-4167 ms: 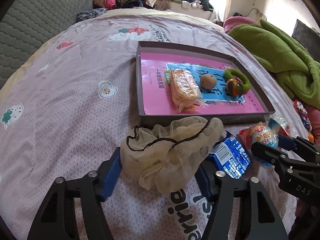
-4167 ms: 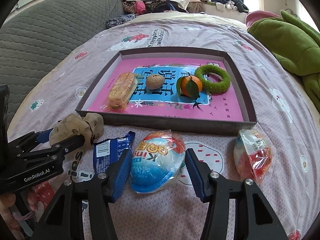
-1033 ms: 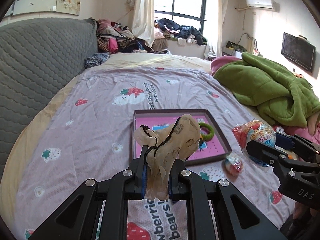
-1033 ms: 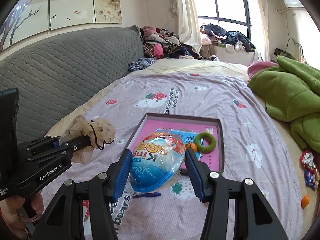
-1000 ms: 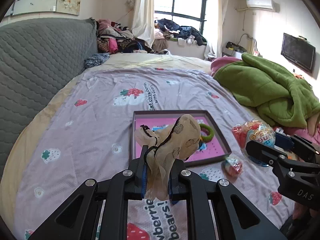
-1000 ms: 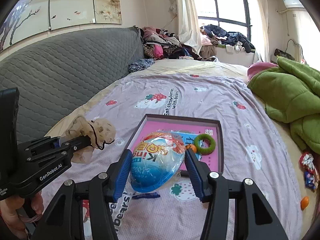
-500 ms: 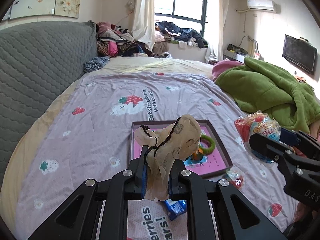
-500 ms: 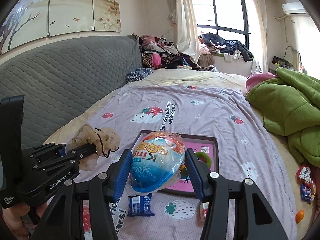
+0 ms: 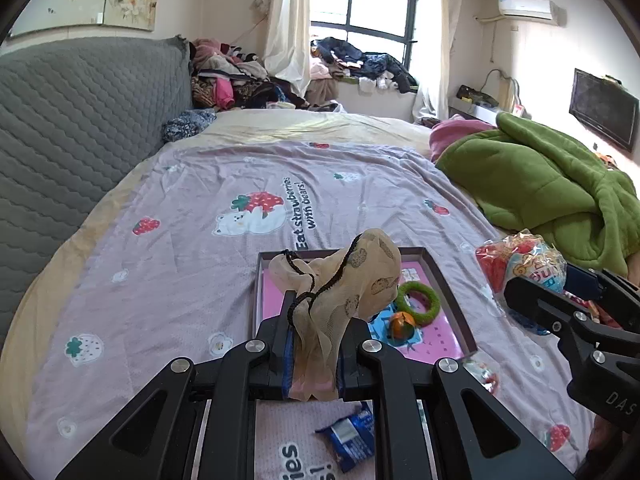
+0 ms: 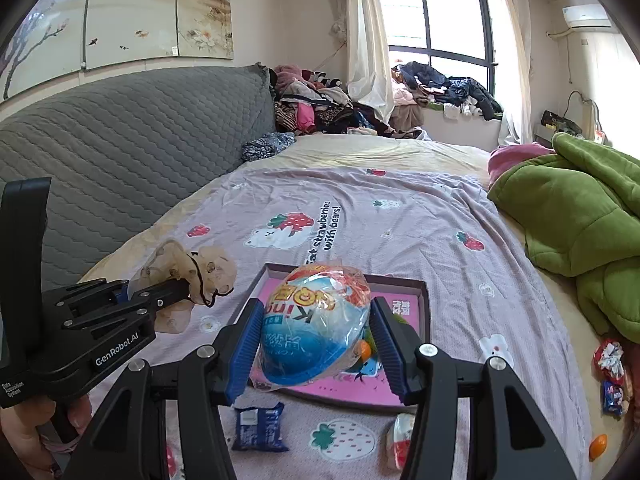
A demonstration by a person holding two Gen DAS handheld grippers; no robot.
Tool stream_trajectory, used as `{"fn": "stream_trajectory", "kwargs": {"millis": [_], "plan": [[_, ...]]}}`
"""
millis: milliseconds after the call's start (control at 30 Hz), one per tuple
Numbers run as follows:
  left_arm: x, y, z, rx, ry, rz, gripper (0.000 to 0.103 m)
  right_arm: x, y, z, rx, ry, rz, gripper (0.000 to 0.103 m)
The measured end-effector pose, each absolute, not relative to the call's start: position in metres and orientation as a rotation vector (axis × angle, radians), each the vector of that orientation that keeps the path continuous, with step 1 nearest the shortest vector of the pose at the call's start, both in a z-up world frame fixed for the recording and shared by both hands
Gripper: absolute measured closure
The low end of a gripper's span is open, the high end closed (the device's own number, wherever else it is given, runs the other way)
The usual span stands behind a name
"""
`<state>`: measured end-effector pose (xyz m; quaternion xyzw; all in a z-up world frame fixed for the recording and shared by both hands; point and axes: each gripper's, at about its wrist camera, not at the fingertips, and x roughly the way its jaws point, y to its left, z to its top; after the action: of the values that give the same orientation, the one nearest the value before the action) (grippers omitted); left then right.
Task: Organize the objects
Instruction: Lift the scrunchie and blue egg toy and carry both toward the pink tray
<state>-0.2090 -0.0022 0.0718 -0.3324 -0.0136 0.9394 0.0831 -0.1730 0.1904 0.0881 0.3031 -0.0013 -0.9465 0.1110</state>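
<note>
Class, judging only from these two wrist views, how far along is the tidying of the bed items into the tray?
Done: the green ring and orange lie in the tray. In hand: the left gripper holds the mesh pouch; the right gripper holds the egg-shaped toy pack. Left: the blue snack packet and small wrapped toy on the bedspread.

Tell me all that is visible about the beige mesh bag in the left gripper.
The beige mesh bag is a thin, see-through fabric pouch with brown round prints and a black drawstring looped at its mouth. It is crumpled and looks empty. The left gripper is shut on its lower part, so the top stands up and flops over the fingers. It is held in the air above the bed, touching only the blue pads.
</note>
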Motion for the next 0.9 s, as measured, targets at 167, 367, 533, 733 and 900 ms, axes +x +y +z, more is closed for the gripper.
{"fn": "stream_trajectory", "kwargs": {"millis": [167, 367, 533, 733, 900], "plan": [[-0.230, -0.006, 0.061, -1.005, -0.048, 2.815, 0.088, -0.192, 0.190, 0.079, 0.899, -0.003, -2.781, 0.049], [-0.250, -0.011, 0.047, -1.011, -0.057, 2.835, 0.088, -0.213, 0.186, 0.067, 0.904, -0.001, -2.775, 0.049], [-0.265, -0.014, 0.033, -1.039, -0.063, 2.831, 0.088, -0.226, 0.179, 0.056, 0.913, 0.021, -2.771, 0.049], [-0.284, -0.013, 0.014, -1.071, -0.078, 2.821, 0.088, -0.246, 0.176, 0.038, 0.944, 0.048, -2.777, 0.049], [-0.295, -0.014, 0.004, -1.051, -0.072, 2.839, 0.088, -0.260, 0.177, 0.027, 0.953, 0.045, -2.787, 0.049]]}}
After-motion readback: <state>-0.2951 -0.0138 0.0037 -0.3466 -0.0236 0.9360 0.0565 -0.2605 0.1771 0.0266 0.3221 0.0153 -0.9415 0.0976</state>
